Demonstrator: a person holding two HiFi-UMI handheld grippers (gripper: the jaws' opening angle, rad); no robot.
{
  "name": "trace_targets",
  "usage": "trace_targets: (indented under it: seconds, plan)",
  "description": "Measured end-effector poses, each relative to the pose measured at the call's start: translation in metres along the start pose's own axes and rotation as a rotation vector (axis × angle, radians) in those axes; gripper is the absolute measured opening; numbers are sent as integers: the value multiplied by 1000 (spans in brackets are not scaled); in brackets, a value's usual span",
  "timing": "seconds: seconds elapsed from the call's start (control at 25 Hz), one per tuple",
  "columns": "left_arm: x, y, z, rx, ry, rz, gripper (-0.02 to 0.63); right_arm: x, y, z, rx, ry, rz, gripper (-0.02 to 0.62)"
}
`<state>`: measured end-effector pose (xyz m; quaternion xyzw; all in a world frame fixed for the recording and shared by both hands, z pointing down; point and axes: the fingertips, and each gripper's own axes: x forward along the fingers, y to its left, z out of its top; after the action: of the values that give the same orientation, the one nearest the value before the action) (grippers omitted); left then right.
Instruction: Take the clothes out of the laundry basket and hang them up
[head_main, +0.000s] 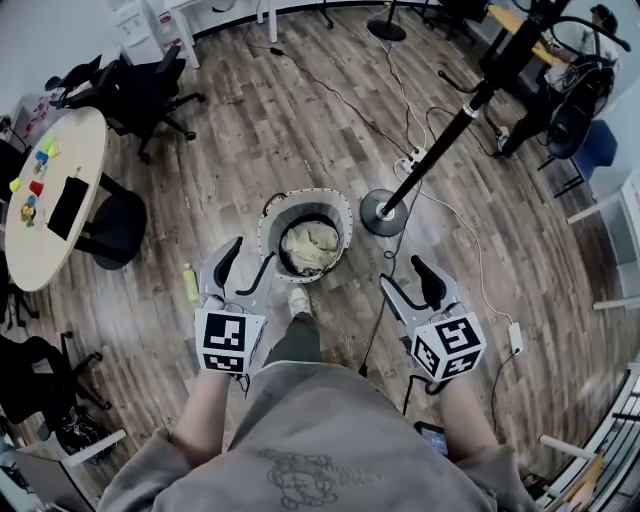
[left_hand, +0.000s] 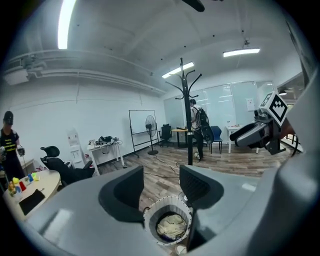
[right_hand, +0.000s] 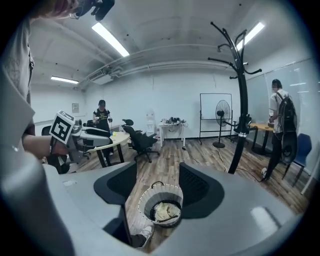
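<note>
Clothes (head_main: 310, 248), 1 heap, 1 basket (head_main: 344, 224); L tongs (head_main: 253, 254), R tongs (head_main: 400, 272) agape.

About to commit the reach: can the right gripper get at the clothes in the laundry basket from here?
Probably yes. The laundry basket is open-topped, the clothes lie exposed inside, and the right gripper hangs above it with jaws apart and empty; nothing stands between them.

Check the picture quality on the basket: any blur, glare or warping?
Head view: evenly lit, laundry basket and clothes sharp, room edges bowed. Left gripper view: heavy fisheye, dark corners, ceiling light glaring, basket small. Right gripper view: same fisheye, basket slightly soft.
</note>
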<state>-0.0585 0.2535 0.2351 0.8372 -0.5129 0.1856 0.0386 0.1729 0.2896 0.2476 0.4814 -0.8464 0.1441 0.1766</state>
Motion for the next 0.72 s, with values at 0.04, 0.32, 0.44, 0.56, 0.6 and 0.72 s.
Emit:
trace_targets:
  seconds: [0.04, 0.32, 0.44, 0.56, 0.6, 0.72]
  plan:
    - [13, 9, -3, 14, 18, -4, 219, 17, -4, 0, 2, 22, 4, 291]
    - [101, 68, -43, 10, 160, -62, 219, 137, -21, -7, 10, 187, 60, 296]
    - [132, 83, -64, -8, 219, -97, 219, 180, -24, -17, -5, 262, 82, 298]
    - [160, 91, -83, -11, 260, -140, 219, 219, -27, -29, -12, 313, 105, 299]
    - [167, 92, -90, -17, 274, -154, 221, 230, -26, -34, -9, 322, 116, 299]
    - [185, 94, -114, -34, 316, -184, 224, 257, -25, -51, -10, 365, 138, 298]
